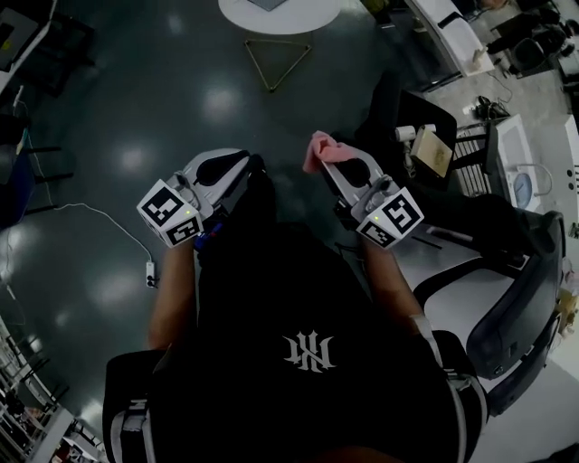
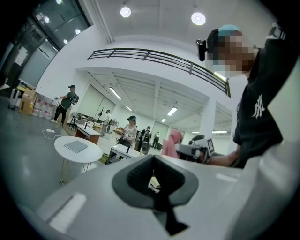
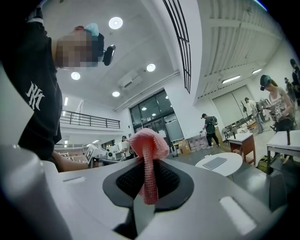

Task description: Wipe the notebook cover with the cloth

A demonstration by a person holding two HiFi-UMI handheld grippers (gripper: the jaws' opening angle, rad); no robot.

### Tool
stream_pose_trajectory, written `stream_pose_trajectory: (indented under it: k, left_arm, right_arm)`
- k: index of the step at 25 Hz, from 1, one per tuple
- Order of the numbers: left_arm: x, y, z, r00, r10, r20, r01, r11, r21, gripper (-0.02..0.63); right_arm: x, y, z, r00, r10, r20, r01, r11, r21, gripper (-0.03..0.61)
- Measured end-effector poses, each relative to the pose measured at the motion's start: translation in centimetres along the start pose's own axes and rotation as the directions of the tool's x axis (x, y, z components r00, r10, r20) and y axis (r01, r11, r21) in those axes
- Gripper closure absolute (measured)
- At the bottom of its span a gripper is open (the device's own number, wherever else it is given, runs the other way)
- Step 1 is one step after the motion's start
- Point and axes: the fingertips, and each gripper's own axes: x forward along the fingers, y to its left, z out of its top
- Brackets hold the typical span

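Observation:
My right gripper [image 1: 339, 165] [image 3: 149, 187] is shut on a pink knitted cloth [image 3: 149, 146] [image 1: 318, 149], which bunches above the jaws. My left gripper [image 1: 217, 167] [image 2: 152, 183] is shut with nothing between its pads. I hold both at chest height, well above the dark floor. The grey notebook [image 2: 76, 146] [image 3: 214, 162] [image 1: 267, 4] lies flat on a small round white table [image 1: 289, 23] [image 2: 63, 152], some way in front of both grippers. In the left gripper view the cloth [image 2: 174, 143] and the right gripper [image 2: 194, 150] show off to the right.
A white cable and power strip [image 1: 151, 271] lie on the floor at the left. Desks with equipment [image 1: 507, 154] and a black chair [image 1: 516, 307] stand close at the right. Several people [image 2: 68, 103] stand among tables further off.

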Motion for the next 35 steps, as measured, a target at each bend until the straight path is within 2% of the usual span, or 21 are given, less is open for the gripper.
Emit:
stream_pose_trajectory:
  k: [5, 13, 19, 24, 29, 35]
  left_arm:
    - [3.1, 7.4, 2.7, 1.0, -0.005, 0.008, 0.005, 1.0, -0.014, 0.611]
    - [5.6, 21.8, 10.7, 0.999, -0.044, 0.025, 0.044, 0.999, -0.007, 0.611]
    - [10.2, 28.5, 13.0, 0.996, -0.092, 0.004, 0.092, 0.996, -0.001, 0.611]
    - [12.8, 33.5, 13.9, 0.995, -0.095, -0.027, 0.094, 0.996, -0.007, 0.611]
    - [16.6, 37.9, 14.2, 0.996, -0.057, -0.07, 0.057, 0.998, -0.007, 0.611]
    - [22.3, 43.1, 15.3, 0.994, 0.044, -0.095, -0.045, 0.999, -0.009, 0.611]
  right_arm:
    - [4.4, -5.1, 1.6, 0.998, -0.044, -0.042, 0.043, 0.999, -0.008, 0.541]
    - [17.2, -12.4, 6.0, 0.992, -0.085, -0.093, 0.079, 0.995, -0.063, 0.54]
    - [22.0, -18.3, 7.6, 0.989, -0.119, -0.089, 0.111, 0.99, -0.089, 0.54]
    - [25.5, -22.4, 8.1, 0.986, -0.133, -0.1, 0.124, 0.989, -0.086, 0.54]
    - [28.2, -27.8, 8.8, 0.99, -0.101, -0.102, 0.094, 0.993, -0.074, 0.54]
    - [31.6, -36.3, 9.0, 0.995, 0.009, -0.104, -0.012, 1.0, -0.026, 0.54]
